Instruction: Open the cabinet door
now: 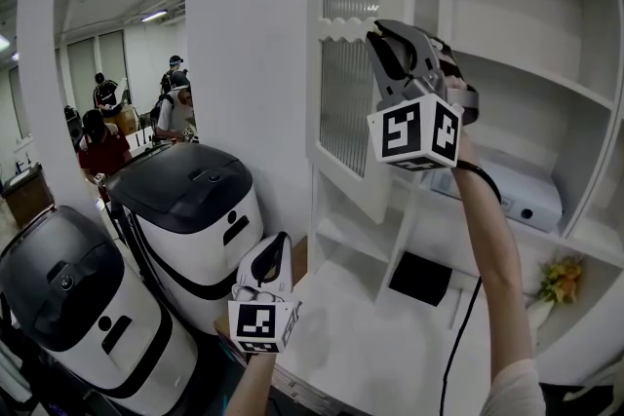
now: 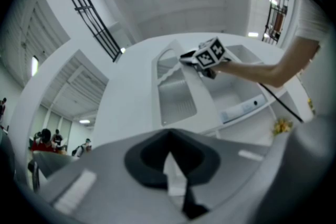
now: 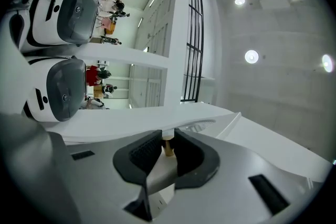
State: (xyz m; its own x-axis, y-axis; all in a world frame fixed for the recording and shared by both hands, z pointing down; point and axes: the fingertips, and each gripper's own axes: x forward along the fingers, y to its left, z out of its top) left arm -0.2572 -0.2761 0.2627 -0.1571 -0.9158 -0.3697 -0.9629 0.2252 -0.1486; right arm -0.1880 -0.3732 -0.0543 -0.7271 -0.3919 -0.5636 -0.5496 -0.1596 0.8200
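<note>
The white cabinet door point(image 1: 346, 102) has a ribbed glass panel and stands swung partway out from the cabinet point(image 1: 546, 24). My right gripper point(image 1: 382, 42) is raised at the door's free edge. In the right gripper view its jaws point(image 3: 167, 140) are shut on a small tan door knob point(image 3: 168, 149), with the white door edge between the pads. The left gripper view shows that gripper's marker cube point(image 2: 210, 54) against the door point(image 2: 176, 94). My left gripper point(image 1: 270, 263) hangs low in front of the cabinet, shut and holding nothing, pointing up toward the door point(image 2: 170, 153).
Two white-and-black rounded machines point(image 1: 190, 205) point(image 1: 73, 307) stand at the left. Inside the cabinet are a white box point(image 1: 512, 195) on a shelf, a black square item point(image 1: 421, 278) below and yellow flowers point(image 1: 561, 280). A black cable point(image 1: 456, 336) hangs by my right arm. People are in the background point(image 1: 102, 146).
</note>
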